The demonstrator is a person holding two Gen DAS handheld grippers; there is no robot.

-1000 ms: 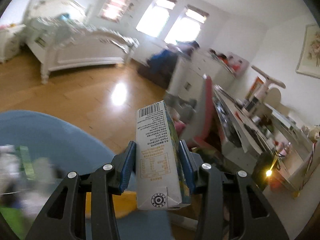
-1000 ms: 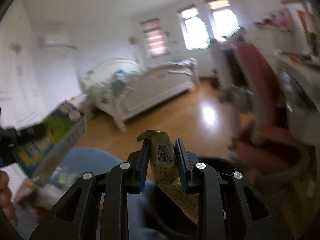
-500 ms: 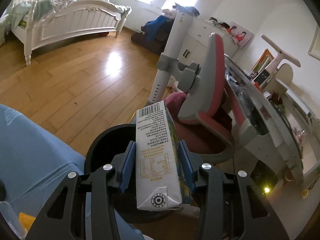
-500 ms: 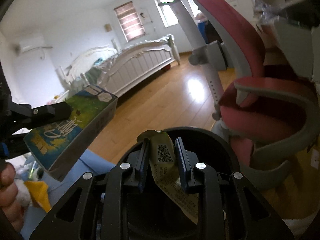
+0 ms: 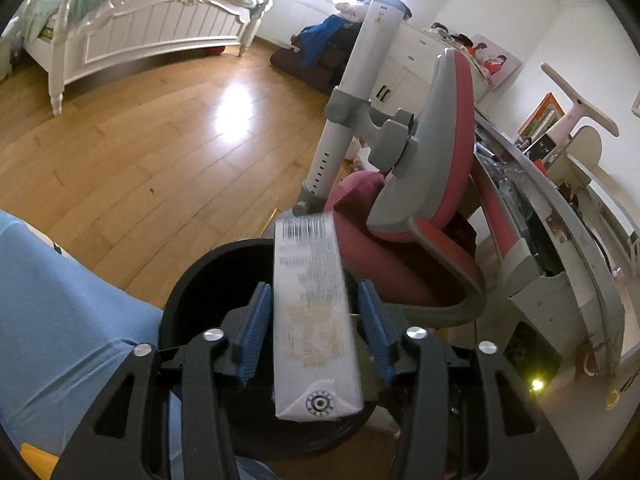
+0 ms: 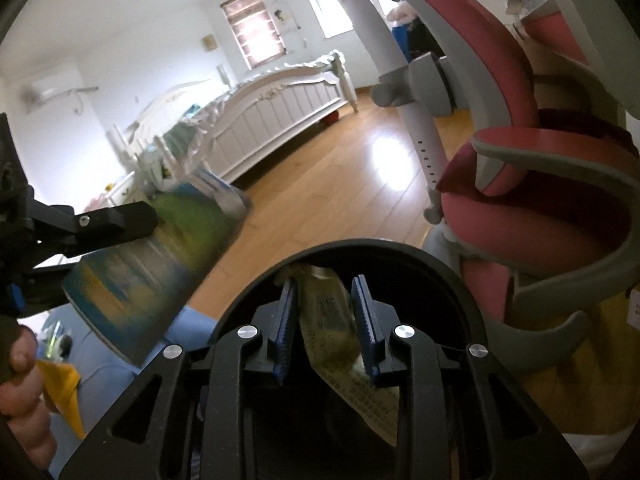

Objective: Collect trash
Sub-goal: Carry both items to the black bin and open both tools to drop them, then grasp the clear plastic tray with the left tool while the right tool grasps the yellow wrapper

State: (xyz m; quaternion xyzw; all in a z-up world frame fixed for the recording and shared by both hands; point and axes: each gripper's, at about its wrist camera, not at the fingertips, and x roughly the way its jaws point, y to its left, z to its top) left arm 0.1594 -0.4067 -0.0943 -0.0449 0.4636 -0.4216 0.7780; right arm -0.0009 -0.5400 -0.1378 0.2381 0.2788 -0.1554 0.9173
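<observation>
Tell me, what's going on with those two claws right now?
Left gripper just opened, carton loose above black bin. Right gripper just opened, wrapper slipping binward. Nothing blocking.

Home bedroom, white carved bed [image 5: 152,28], wooden plank floor [image 5: 140,152], pink desk chair [image 5: 432,208], cluttered desk [image 5: 560,216]

Blurred carton [image 5: 312,312], wrapper [image 6: 332,320] over bin [image 6: 440,276]

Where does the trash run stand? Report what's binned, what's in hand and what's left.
Done: both pieces have been carried over the black bin.
In hand: the left tongs and right tongs have just been opening; the carton and wrapper sit loose and blurred between the pads.
Left: both still have to land inside. Nothing already binned is visible.
</observation>
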